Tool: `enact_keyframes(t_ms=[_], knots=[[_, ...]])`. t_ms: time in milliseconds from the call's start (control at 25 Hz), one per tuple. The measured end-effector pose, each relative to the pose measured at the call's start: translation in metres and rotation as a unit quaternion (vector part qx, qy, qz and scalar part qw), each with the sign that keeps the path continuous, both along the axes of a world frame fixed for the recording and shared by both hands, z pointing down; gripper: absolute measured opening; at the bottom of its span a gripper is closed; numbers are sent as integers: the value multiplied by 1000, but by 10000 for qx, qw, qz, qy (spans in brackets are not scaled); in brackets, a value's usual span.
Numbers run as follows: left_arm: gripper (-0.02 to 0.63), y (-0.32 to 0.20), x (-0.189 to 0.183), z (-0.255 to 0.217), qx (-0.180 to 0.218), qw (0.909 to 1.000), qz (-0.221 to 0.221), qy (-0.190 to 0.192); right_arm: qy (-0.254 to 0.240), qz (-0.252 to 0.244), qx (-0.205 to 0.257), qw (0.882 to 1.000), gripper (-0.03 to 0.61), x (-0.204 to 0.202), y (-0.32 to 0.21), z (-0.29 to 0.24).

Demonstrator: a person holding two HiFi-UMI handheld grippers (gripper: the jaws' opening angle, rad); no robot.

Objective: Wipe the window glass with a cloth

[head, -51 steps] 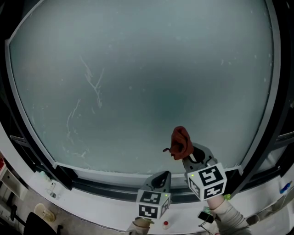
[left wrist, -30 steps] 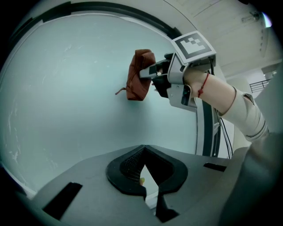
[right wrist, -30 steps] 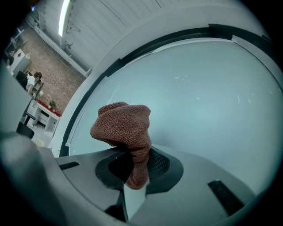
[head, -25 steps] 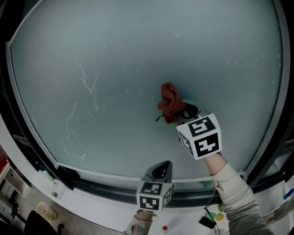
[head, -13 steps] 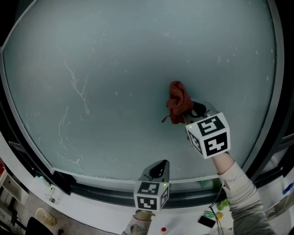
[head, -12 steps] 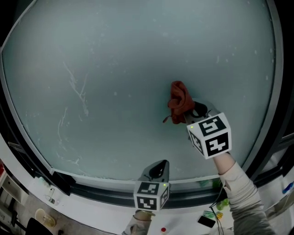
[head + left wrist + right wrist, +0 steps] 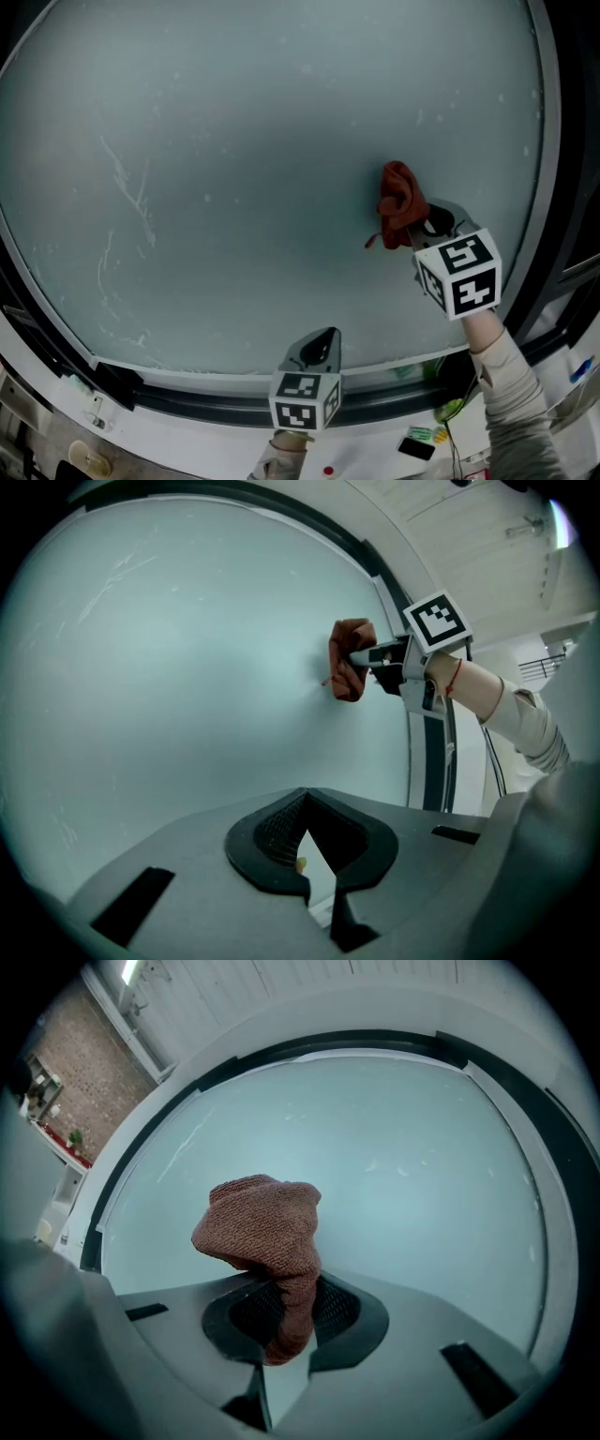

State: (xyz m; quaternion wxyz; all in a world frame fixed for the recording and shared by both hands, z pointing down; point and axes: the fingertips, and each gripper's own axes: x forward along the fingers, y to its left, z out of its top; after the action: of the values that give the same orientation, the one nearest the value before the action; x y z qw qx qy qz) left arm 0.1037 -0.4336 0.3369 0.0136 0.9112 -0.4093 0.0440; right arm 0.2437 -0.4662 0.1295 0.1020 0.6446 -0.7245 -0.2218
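The frosted window glass (image 7: 234, 159) fills the head view. A red-brown cloth (image 7: 401, 202) is pressed against it at the right of centre. My right gripper (image 7: 419, 225) is shut on the cloth's lower end, its marker cube just below. In the right gripper view the cloth (image 7: 262, 1227) bunches above the jaws of the right gripper (image 7: 286, 1302). My left gripper (image 7: 323, 336) hangs low near the bottom frame, shut with nothing in it and apart from the glass. The left gripper view shows the left gripper (image 7: 305, 803) with the cloth (image 7: 349, 658) far ahead.
Pale streaks (image 7: 127, 183) mark the left part of the glass. A dark frame (image 7: 555, 187) runs round the pane. Below lies a white sill (image 7: 187, 445) with small items (image 7: 422, 441) at its right.
My right gripper has carried the cloth up from the pane's bottom edge and then rightward across the glass. The left gripper has stayed low by the frame.
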Motion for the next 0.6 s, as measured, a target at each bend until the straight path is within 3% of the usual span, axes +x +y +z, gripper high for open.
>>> enact_keyframes(t_ms=[600], knots=[[5, 5, 10, -1, 26, 10000, 70, -1, -252, 982, -10, 9949, 48, 104, 21, 0]])
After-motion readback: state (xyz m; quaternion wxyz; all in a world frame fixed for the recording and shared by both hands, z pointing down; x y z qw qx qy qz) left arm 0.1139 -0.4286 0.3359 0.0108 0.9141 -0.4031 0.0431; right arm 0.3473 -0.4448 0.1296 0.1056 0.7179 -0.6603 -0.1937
